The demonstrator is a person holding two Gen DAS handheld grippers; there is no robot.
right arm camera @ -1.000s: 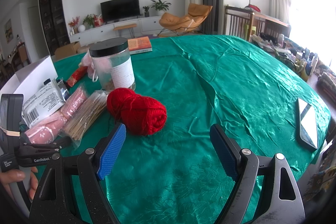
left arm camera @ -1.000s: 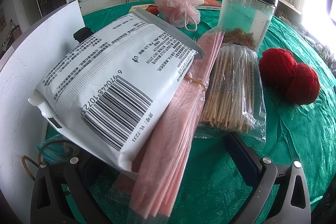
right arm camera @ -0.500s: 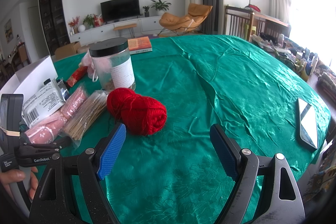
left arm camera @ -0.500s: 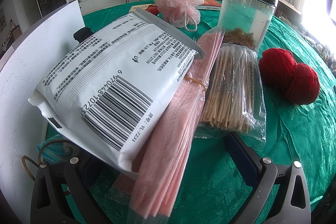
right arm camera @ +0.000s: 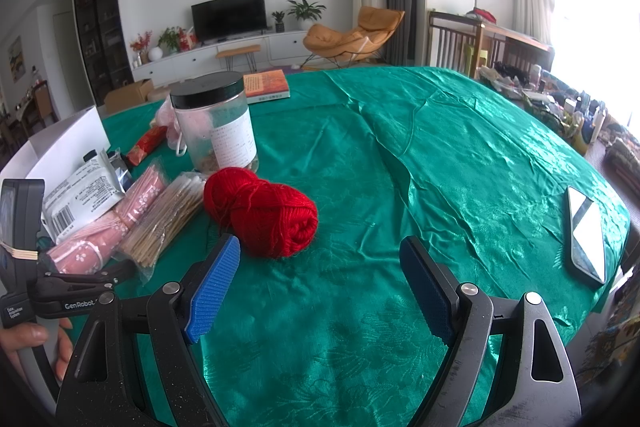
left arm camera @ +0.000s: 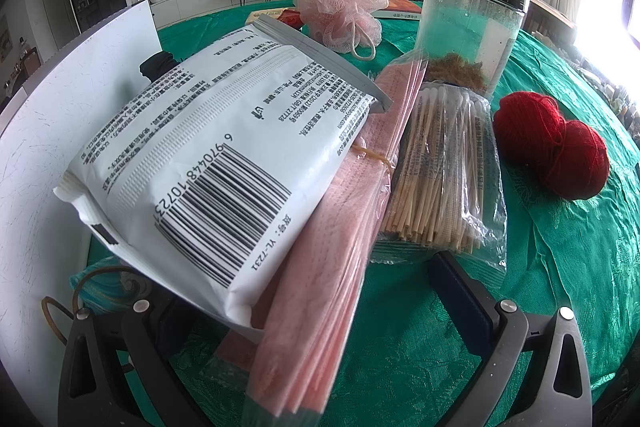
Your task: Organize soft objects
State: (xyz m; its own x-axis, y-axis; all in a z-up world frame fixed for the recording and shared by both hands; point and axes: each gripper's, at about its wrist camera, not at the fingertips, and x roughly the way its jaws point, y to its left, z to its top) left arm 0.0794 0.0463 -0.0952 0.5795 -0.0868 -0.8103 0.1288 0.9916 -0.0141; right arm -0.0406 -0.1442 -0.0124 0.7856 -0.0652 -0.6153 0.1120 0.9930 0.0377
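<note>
My left gripper (left arm camera: pixel 312 291) is open, its jaws on either side of the near end of a pink mask pack (left arm camera: pixel 340 247) on the green cloth. A white barcode pouch (left arm camera: pixel 208 155) lies on top of that pack. A red yarn skein (left arm camera: pixel 560 151) lies to the right, a pink mesh puff (left arm camera: pixel 344 11) at the back. My right gripper (right arm camera: pixel 320 275) is open and empty, low over the cloth just in front of the red yarn (right arm camera: pixel 264 211). The left gripper (right arm camera: pixel 80 279) also shows in the right wrist view, at the mask pack (right arm camera: pixel 104 227).
A bag of cotton swabs (left arm camera: pixel 444 171) lies beside the mask pack. A clear jar with a black lid (right arm camera: pixel 216 127) stands behind the yarn. A white box (left arm camera: pixel 60 131) stands at the left. A book (right arm camera: pixel 266 87) lies at the back, a phone (right arm camera: pixel 588 231) near the right table edge.
</note>
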